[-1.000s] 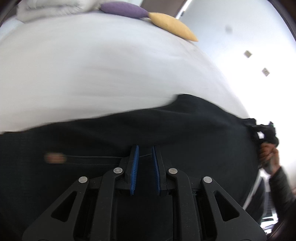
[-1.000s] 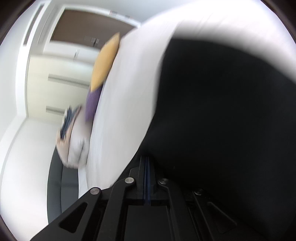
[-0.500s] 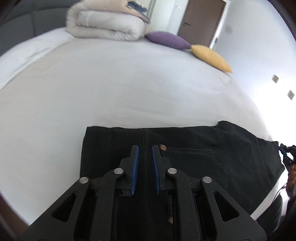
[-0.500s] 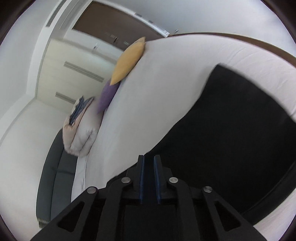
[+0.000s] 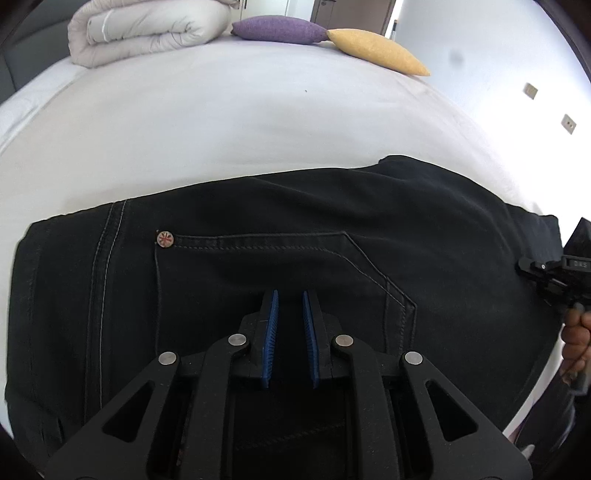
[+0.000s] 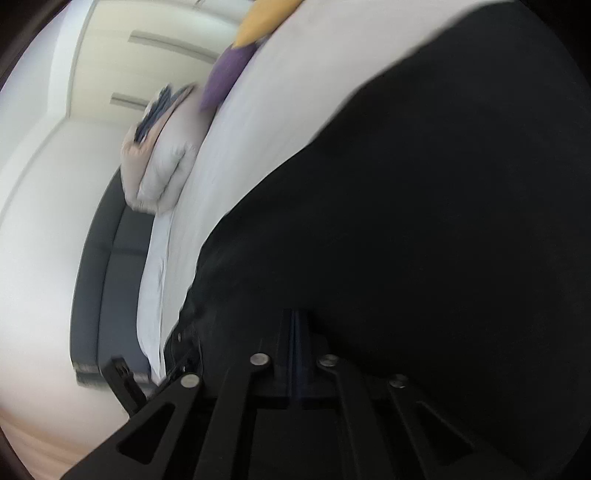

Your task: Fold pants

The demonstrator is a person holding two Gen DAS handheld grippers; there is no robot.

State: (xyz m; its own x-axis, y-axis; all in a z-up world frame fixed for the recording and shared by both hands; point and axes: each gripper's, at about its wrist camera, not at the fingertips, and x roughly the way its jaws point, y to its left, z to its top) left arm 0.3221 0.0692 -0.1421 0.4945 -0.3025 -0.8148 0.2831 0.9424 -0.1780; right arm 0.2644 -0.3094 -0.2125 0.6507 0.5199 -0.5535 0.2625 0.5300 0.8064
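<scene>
Pants (image 5: 295,229): black denim, lying flat on the white bed (image 5: 229,122), near its front edge; back pocket seam and a small round rivet (image 5: 165,239) face up; waistband end to the left in the left wrist view. In the right wrist view the same dark cloth (image 6: 424,221) fills most of the frame, blurred.

Left gripper (image 5: 290,295): poised over the pocket area, pointing steeply down; jaws nearly together with a narrow gap between the blue pads (image 5: 270,325); whether cloth is caught in that gap cannot be told.

Right gripper (image 6: 295,314): jaws pressed together, over the edge of the pants; no cloth seen between them. It also shows at the right edge of the left wrist view (image 5: 546,273), held by a hand (image 5: 576,332).

Bed furnishings, far side: rolled pale duvet (image 5: 147,29); purple cushion (image 5: 280,28); yellow cushion (image 5: 376,51) touching it.

Surroundings: dark grey headboard (image 6: 110,266); white wall (image 5: 498,66) with two small wall plates (image 5: 531,89).
</scene>
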